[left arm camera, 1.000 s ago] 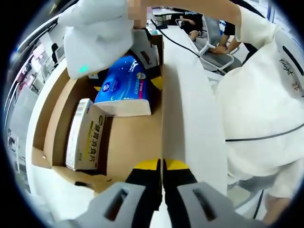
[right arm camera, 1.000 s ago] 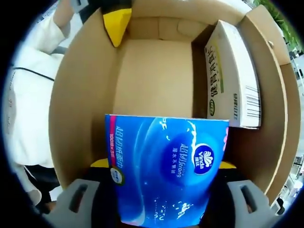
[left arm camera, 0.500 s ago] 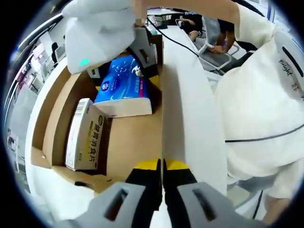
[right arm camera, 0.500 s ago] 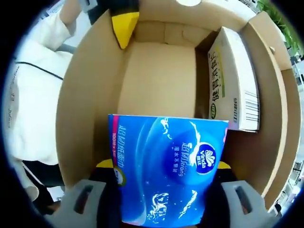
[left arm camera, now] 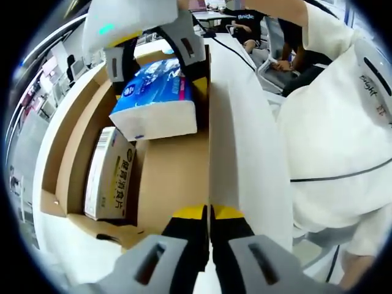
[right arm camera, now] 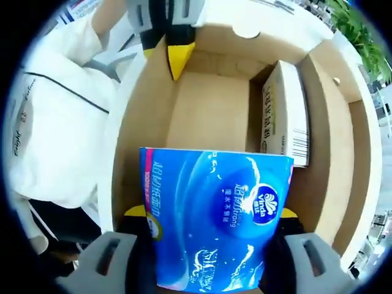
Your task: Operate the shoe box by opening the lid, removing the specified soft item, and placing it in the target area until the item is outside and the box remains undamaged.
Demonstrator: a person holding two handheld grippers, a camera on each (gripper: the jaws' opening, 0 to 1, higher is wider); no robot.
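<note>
An open shoe box (left arm camera: 171,177) with a brown inside holds a small printed carton (left arm camera: 109,174) against one wall. My left gripper (left arm camera: 209,212) is shut on the edge of the box's white lid (left arm camera: 242,141), which stands upright. My right gripper (left arm camera: 153,58) is shut on a blue tissue pack (left arm camera: 153,101) and holds it above the box's far end. In the right gripper view the tissue pack (right arm camera: 214,208) sits between my right gripper's (right arm camera: 211,214) jaws. Below it lie the box floor (right arm camera: 208,113), the carton (right arm camera: 285,113) and the left gripper (right arm camera: 174,46) on the lid edge.
A person's white sleeve and torso (left arm camera: 343,128) crowd the right of the lid. Seated people and a chair (left arm camera: 275,61) are farther back. A white table surface (left arm camera: 61,251) surrounds the box. Green plants (right arm camera: 358,24) stand at one edge.
My right gripper has risen with the tissue pack, from inside the box to above its walls. My left gripper has stayed clamped on the lid.
</note>
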